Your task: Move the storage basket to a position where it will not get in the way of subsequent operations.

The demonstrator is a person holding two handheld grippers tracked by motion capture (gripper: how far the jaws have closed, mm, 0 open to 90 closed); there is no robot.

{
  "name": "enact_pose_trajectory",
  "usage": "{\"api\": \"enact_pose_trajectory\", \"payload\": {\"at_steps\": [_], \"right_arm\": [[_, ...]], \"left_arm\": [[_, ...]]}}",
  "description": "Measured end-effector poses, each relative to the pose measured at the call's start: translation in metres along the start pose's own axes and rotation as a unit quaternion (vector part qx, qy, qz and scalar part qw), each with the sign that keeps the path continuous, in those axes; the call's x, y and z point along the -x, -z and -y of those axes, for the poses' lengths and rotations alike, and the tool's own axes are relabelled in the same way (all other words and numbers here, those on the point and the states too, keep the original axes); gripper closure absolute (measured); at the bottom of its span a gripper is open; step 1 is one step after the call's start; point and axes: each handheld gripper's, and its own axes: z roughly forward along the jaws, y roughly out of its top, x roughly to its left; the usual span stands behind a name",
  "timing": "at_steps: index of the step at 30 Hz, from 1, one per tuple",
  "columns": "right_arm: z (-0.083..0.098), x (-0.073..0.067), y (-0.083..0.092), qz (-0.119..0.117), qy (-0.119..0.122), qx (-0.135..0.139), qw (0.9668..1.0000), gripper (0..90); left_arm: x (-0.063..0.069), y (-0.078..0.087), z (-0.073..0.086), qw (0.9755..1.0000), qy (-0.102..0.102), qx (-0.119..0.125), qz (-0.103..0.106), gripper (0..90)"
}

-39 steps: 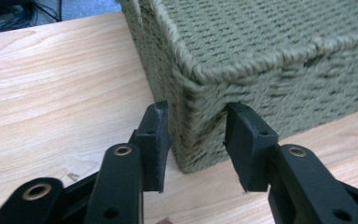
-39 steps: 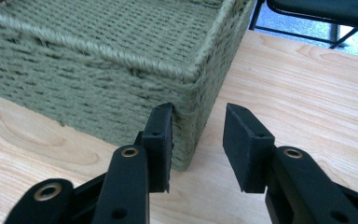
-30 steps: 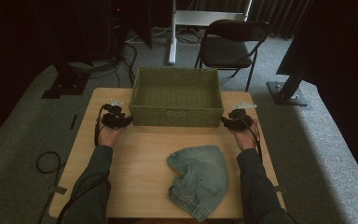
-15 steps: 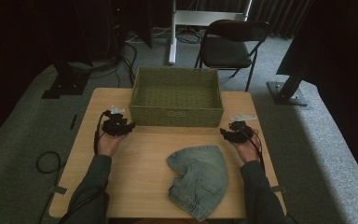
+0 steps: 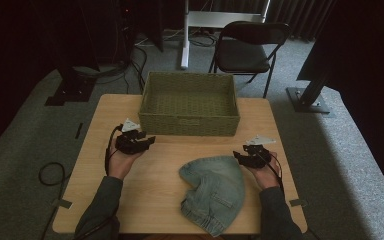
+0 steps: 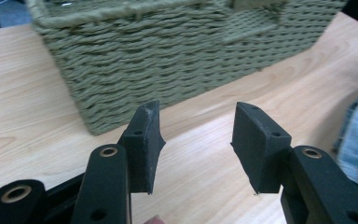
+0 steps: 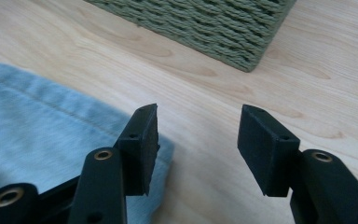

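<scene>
Denim, a folded pair of light-blue jeans [image 5: 214, 192], lies on the near right part of our wooden table [image 5: 155, 200], well short of the green woven basket [image 5: 189, 125] at the far edge. Our right gripper [image 7: 196, 140] hovers just beside the garment's right edge, its jaws having just been opening with nothing between them. Our left gripper [image 6: 196, 140] is near the basket's front left corner, jaws likewise just parted around bare wood.

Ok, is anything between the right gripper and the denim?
Nothing visible. The right gripper hangs at the edge of the denim garment, jaws open over bare table. The basket stands farther back.
</scene>
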Motion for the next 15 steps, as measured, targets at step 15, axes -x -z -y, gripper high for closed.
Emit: {"api": "enact_pose_trajectory", "payload": {"at_steps": [15], "right_arm": [[0.009,-0.016,0.018,-0.005,0.003,0.017,0.9998,44.6]], "left_arm": [[0.037,0.005,-0.001,0.9976,-0.052,0.003,0.046,51.3]]}}
